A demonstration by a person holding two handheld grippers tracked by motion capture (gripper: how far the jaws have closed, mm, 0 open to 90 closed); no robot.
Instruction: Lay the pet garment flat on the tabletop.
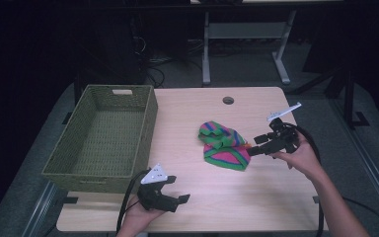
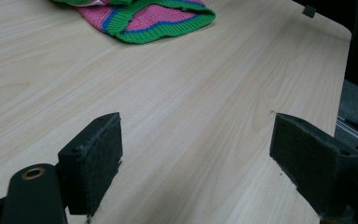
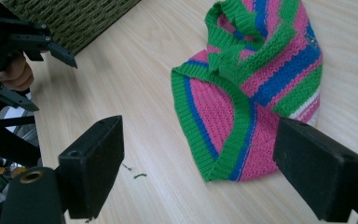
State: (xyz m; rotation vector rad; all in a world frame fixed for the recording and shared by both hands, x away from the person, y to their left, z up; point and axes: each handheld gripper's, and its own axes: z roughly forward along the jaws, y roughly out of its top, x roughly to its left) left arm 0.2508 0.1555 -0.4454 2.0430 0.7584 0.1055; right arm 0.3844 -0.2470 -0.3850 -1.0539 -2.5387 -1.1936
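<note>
A crumpled knitted cloth [image 1: 223, 146] striped pink, green and blue lies in the middle of the wooden table [image 1: 192, 207]. My right gripper [image 1: 252, 150] is open at the cloth's right edge, jaws pointing left at it. In the right gripper view the cloth [image 3: 249, 100] lies just past the open jaws, its green hem nearest. My left gripper [image 1: 177, 190] is open near the table's front edge, left of centre, with nothing between its jaws. In the left gripper view the cloth [image 2: 144, 18] lies far ahead at the top.
A green woven basket [image 1: 103, 136] stands open on the table's left side. A round cable hole [image 1: 228, 100] is at the table's back. Table legs [image 1: 206, 49] and cables stand on the floor behind. A small green thread scrap [image 3: 140, 176] lies near the right jaws.
</note>
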